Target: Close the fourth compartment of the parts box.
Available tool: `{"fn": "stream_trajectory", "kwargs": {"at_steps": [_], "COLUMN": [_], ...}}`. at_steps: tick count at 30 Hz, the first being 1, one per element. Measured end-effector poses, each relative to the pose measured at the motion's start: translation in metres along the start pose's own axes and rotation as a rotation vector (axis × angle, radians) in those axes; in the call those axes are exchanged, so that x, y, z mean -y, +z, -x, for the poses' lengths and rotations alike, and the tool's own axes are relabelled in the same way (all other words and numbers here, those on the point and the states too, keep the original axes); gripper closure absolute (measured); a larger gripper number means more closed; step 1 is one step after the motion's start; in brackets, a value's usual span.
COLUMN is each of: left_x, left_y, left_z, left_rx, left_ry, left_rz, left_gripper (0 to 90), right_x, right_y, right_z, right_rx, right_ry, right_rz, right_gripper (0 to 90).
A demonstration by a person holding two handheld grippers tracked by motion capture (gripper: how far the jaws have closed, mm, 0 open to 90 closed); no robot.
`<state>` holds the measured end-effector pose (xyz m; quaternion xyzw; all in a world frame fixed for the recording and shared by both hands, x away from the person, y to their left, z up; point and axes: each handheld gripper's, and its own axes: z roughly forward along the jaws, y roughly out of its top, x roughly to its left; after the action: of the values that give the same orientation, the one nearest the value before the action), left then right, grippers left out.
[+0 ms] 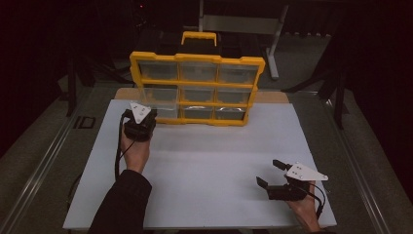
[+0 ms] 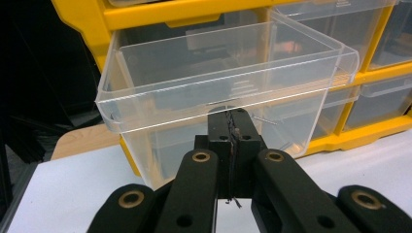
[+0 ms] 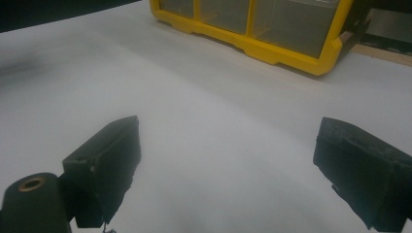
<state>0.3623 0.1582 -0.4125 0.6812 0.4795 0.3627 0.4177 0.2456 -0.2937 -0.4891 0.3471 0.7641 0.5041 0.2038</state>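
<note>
1. Left hand (image 1: 135,148): forearm comes in from the bottom edge and reaches forward to the lower-left corner of the yellow organizer (image 1: 197,88). The left tongs (image 2: 232,127) point level at it.
2. Left tongs state: clenched on the front lip of the clear drawer (image 2: 221,80). In the left gripper view the jaws are pressed together with the lip's tab between them.
3. Clear drawer position: pulled partway out of the organizer's leftmost column, hanging over the white surface (image 1: 204,165). I cannot see anything inside it.
4. Right hand (image 1: 304,204): rests low at the near right corner of the surface, well apart from the organizer. The right tongs (image 1: 270,174) point left, across the surface.
5. Right tongs state: released, with the jaws wide apart and bare surface between them.
6. Count: 1 organizer, 9 drawers in a 3x3 grid, 1 carry handle (image 1: 199,37) on top, 2 tongs, 2 hands.
</note>
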Motion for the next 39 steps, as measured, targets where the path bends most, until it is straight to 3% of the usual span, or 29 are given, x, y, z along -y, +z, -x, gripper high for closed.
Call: {"fn": "stream_trajectory", "kwargs": {"at_steps": [39], "left_x": [-0.016], "left_y": [0.018], "left_z": [0.001], "left_rx": [-0.021], "left_ry": [-0.032], "left_rz": [-0.022], "left_gripper": [90.0], "right_x": [0.004], "right_y": [-0.002], "right_z": [0.002], "right_rx": [-0.009], "right_ry": [0.018], "right_rz": [-0.008], "right_gripper": [9.8]}}
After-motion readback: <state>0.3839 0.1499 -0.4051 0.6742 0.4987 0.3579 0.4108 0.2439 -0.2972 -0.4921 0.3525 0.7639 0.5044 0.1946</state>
